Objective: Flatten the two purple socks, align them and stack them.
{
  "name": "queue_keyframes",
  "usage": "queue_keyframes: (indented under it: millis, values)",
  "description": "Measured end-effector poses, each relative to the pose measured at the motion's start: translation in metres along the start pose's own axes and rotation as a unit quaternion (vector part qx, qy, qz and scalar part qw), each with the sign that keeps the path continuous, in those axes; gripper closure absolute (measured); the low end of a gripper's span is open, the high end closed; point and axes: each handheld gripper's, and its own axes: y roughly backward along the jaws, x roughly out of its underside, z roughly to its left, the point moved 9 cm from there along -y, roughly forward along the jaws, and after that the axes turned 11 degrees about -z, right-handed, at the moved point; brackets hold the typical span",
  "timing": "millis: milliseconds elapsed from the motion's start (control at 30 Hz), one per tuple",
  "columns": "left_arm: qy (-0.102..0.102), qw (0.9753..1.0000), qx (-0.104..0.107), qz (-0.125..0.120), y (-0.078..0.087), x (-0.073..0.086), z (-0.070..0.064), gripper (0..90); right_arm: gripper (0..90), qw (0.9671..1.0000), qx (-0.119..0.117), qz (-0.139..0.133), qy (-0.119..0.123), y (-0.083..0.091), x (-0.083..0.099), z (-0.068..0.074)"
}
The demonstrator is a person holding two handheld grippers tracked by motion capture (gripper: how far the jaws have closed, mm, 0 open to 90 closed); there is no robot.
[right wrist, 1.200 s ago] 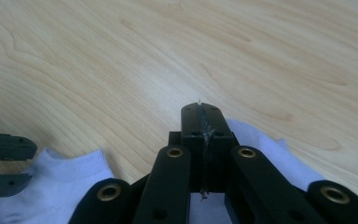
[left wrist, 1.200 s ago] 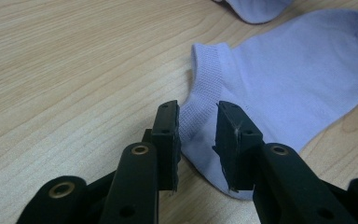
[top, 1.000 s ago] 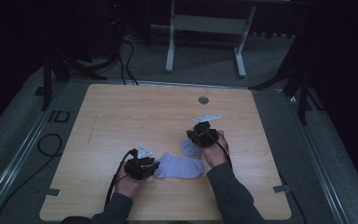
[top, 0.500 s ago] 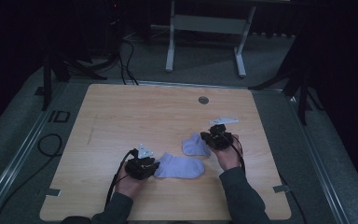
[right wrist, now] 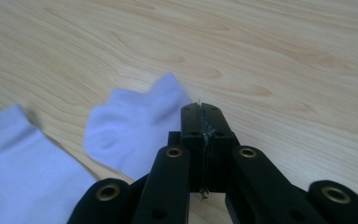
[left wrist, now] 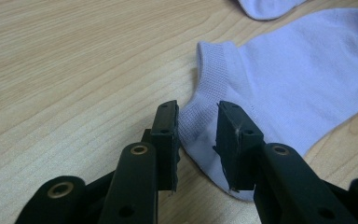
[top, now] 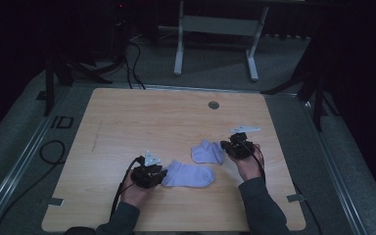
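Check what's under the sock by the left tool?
The near sock lies flat on the bare wooden table; no bulge shows, but anything beneath is covered. The left tool straddles its cuff, jaws open. The second sock lies apart, beside it.

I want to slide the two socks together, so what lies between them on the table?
Nothing: in the high view a narrow strip of bare wooden table separates the flat sock from the smaller bunched sock.

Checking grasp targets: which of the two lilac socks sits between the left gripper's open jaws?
The nearer, flat-lying sock, cuff end between the left gripper jaws. The other, bunched sock lies farther off, beside the right gripper.
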Motion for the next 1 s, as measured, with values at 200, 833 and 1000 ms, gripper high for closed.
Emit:
queue_keyframes:
  millis: [200, 833, 1000]
  values:
    - [0.0, 1.0, 0.001, 0.0, 0.0, 0.0, -0.001, 68.8, 86.9, 0.9998, 0.017, 0.008, -0.009, 0.006, 0.009, -0.018]
    - [-0.001, 1.0, 0.0, 0.002, -0.001, 0.001, -0.001, 68.8, 67.7, 0.9975, 0.02, 0.014, 0.067, 0.013, 0.011, -0.015]
    - [-0.002, 1.0, 0.001, 0.0, -0.001, 0.0, -0.001, 68.7, 66.5, 0.9949, -0.01, 0.024, 0.098, -0.004, 0.01, 0.008]
